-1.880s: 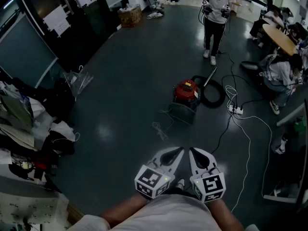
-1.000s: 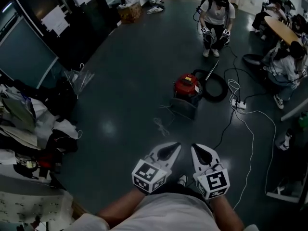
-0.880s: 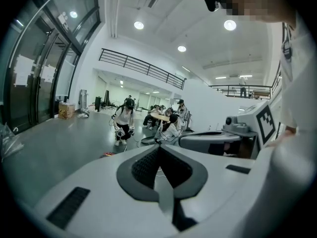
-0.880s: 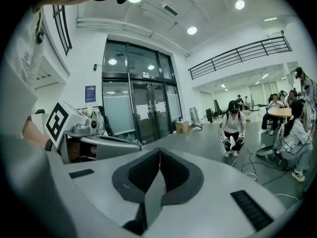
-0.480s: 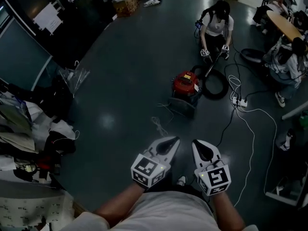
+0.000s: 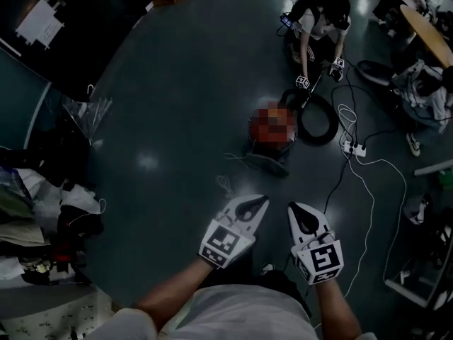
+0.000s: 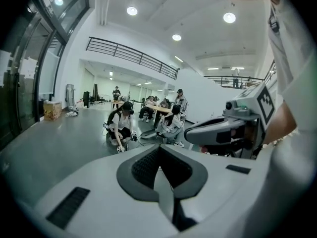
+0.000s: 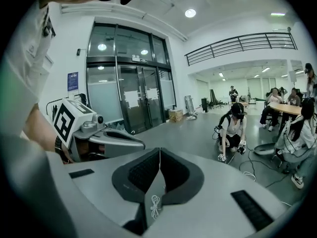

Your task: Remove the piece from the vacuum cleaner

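The red vacuum cleaner [image 6: 272, 140] stands on the dark floor well ahead of me, its top hidden under a mosaic patch. Its black hose [image 6: 320, 125] coils at its right, and a grey piece [image 6: 266, 163] lies at its front. My left gripper [image 6: 262, 201] and right gripper [image 6: 295, 210] are held side by side close to my body, far short of the vacuum. Both are shut with nothing in them. In the left gripper view the jaws [image 7: 159, 148] meet, and in the right gripper view the jaws [image 8: 159, 152] meet too.
Another person [image 6: 316, 21] crouches behind the vacuum, holding two grippers near the hose. A power strip [image 6: 354, 147] and white cables [image 6: 368, 197] run along the floor at right. A loose white cord [image 6: 225, 184] lies ahead. Piled clothes [image 6: 49, 211] are at left, seated people and a table [image 6: 428, 37] at far right.
The other person has gone from standing to crouching beside the vacuum and hose. The vacuum has shifted a little in my view. Both my grippers stay shut and side by side.
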`<move>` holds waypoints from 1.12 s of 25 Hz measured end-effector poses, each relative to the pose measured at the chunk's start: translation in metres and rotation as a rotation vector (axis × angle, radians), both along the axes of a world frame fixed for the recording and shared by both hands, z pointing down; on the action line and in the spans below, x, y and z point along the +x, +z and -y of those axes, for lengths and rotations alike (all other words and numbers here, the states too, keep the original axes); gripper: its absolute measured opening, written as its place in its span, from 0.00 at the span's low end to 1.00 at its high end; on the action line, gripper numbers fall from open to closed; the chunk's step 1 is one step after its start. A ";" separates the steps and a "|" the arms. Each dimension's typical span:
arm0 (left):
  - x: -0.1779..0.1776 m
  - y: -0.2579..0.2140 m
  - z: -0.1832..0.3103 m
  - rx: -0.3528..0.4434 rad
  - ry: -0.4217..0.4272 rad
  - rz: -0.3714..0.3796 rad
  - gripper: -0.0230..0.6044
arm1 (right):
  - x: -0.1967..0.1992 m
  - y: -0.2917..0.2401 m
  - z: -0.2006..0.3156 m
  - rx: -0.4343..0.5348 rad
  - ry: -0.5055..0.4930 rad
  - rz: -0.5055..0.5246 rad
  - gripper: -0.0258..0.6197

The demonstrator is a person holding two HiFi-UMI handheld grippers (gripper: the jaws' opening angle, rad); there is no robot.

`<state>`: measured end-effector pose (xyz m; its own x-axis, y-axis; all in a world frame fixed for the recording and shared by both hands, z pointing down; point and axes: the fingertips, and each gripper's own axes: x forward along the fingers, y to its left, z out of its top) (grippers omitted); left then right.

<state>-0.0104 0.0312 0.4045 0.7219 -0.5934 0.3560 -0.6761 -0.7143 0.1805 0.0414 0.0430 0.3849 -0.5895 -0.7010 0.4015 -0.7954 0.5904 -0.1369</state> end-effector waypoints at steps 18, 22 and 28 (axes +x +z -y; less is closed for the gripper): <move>0.015 0.228 0.180 -0.103 0.220 0.213 0.05 | 0.009 0.234 0.189 -0.217 -0.114 -0.189 0.07; 0.016 0.318 0.210 -0.154 0.263 0.323 0.05 | 0.014 0.326 0.212 -0.266 -0.221 -0.286 0.08; 0.018 0.448 0.236 -0.189 0.394 0.511 0.22 | 0.022 0.464 0.227 -0.337 -0.346 -0.422 0.19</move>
<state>0.0075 -0.2052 0.8524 0.5849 -0.2139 0.7824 -0.4053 -0.9126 0.0535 0.0633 -0.1841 0.8489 -0.5023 -0.2940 0.8132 -0.5929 0.8017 -0.0764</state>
